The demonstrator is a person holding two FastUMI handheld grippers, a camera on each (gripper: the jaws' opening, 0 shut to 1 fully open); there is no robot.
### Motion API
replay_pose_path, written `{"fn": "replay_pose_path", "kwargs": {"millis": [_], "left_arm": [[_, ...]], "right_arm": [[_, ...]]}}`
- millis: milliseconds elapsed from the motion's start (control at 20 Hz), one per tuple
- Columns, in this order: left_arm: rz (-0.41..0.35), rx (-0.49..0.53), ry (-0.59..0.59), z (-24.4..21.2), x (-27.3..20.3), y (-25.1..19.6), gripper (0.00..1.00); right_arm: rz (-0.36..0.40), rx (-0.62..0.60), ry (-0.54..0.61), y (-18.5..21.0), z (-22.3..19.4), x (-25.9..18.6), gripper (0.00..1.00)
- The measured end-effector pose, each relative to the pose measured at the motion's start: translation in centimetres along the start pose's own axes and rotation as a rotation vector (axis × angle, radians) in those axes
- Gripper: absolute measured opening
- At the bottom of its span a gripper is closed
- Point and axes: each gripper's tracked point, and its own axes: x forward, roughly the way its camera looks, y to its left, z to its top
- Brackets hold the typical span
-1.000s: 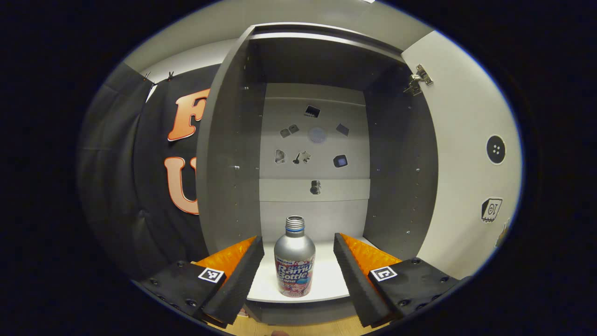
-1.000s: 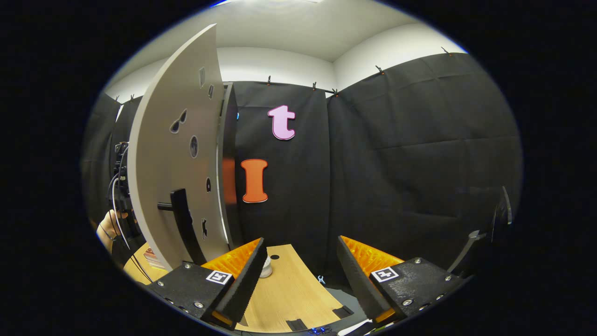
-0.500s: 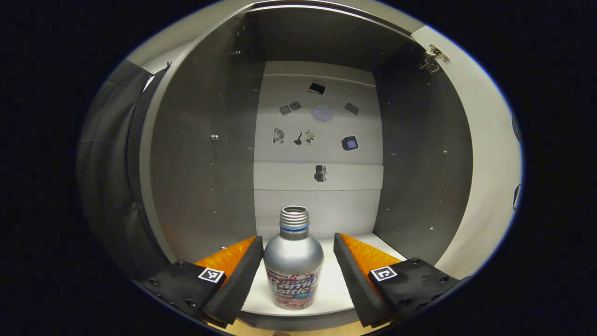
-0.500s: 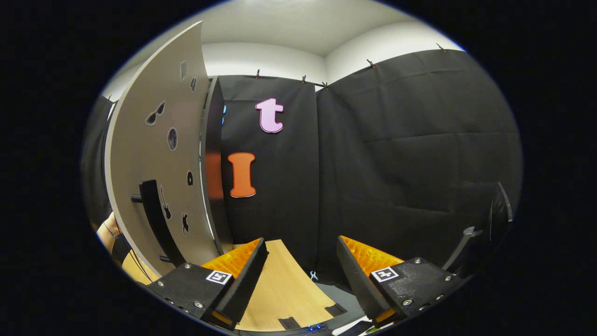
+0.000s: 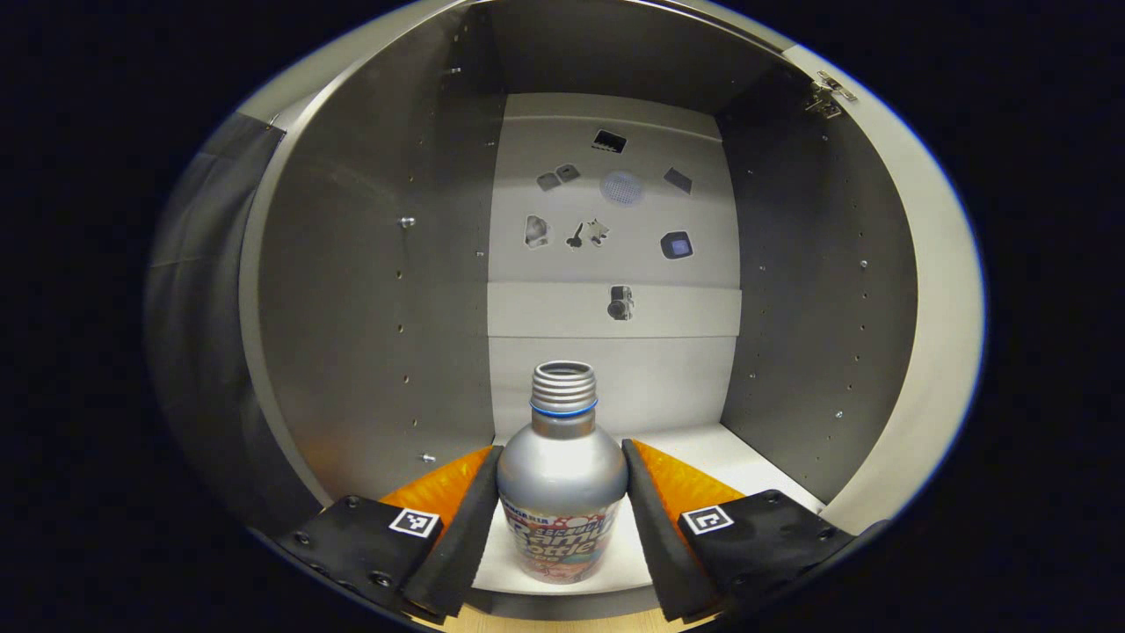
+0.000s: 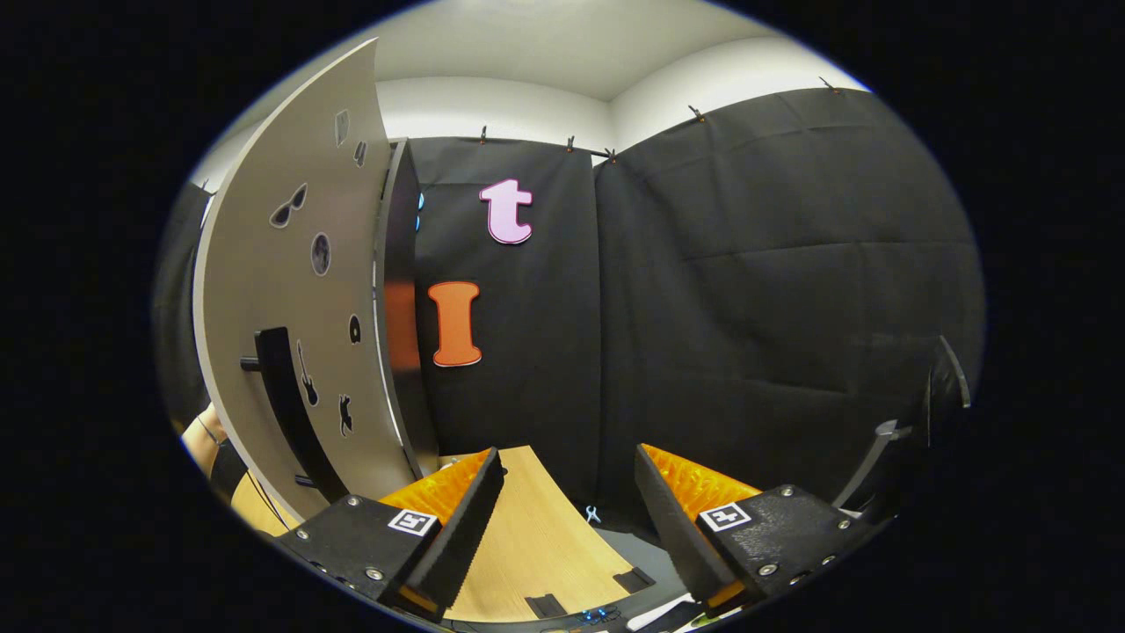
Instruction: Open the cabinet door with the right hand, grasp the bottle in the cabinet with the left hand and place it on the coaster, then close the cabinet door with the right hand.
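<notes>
Left gripper [image 5: 561, 519] fingers against bottle [image 5: 561, 479]; right gripper [image 6: 569, 527] agape.

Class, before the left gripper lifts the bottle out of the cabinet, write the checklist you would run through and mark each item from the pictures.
1. Cabinet door swung open: ok.
2. Bottle upright on the cabinet shelf: ok.
3. Bottle between the left gripper fingers, both closed against its sides: ok.
4. Grip firm enough to lift: cannot tell.
5. Right gripper open, off the door handle: ok.
6. Coaster ready to receive the bottle: cannot tell.
</notes>
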Motion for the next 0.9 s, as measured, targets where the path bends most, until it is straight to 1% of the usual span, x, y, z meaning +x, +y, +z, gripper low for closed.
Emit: {"fn": "replay_pose_path", "kwargs": {"millis": [50,150,200,250,300,400,450,500,550,650,700,750,800,900], "left_arm": [[-0.007,-0.015,-0.003,0.1,-0.3,0.0,0.85],[-0.023,-0.041,-0.011,0.6,-1.5,0.0,0.85],[-0.03,-0.04,-0.016,0.7,-2.9,0.2,0.85],[-0.033,-0.036,-0.024,1.1,-4.1,0.5,0.85],[-0.039,-0.033,-0.033,1.4,-4.9,0.7,0.85],[-0.048,-0.039,-0.044,1.9,-6.8,1.3,0.87],[-0.05,-0.048,-0.047,2.0,-8.0,1.7,0.85],[-0.053,-0.056,-0.05,2.1,-9.1,2.2,0.87],[-0.049,-0.064,-0.054,2.2,-10.1,2.9,0.85],[-0.036,-0.074,-0.062,2.2,-12.3,4.7,0.85],[-0.03,-0.074,-0.065,2.1,-13.2,5.4,0.85],[-0.02,-0.071,-0.064,1.8,-14.0,6.2,0.85],[-0.008,-0.065,-0.062,1.5,-15.0,7.2,0.87],[0.016,-0.054,-0.054,0.4,-16.9,9.3,0.87]], "right_arm": [[0.001,-0.001,-0.001,0.0,0.0,0.0,0.98],[0.003,-0.002,-0.002,0.1,0.0,0.2,0.98],[0.007,-0.002,-0.003,0.2,0.0,0.2,0.93],[0.013,-0.001,-0.004,0.3,-0.1,0.3,0.93],[0.018,-0.002,-0.006,0.3,-0.1,0.3,0.98],[0.026,-0.001,-0.012,0.4,0.0,0.2,0.98],[0.033,-0.001,-0.014,0.5,-0.1,0.1,0.98],[0.04,-0.003,-0.014,0.7,-0.1,-0.1,0.93],[0.047,-0.006,-0.013,0.8,-0.1,-0.4,0.93],[0.058,-0.016,-0.014,1.2,-0.3,-0.9,0.93],[0.064,-0.017,-0.015,1.4,-0.3,-1.1,0.98],[0.071,-0.016,-0.015,1.7,-0.4,-1.2,0.98],[0.077,-0.018,-0.016,2.0,-0.5,-1.4,0.93],[0.085,-0.026,-0.015,2.6,-0.5,-1.7,0.93]]}}
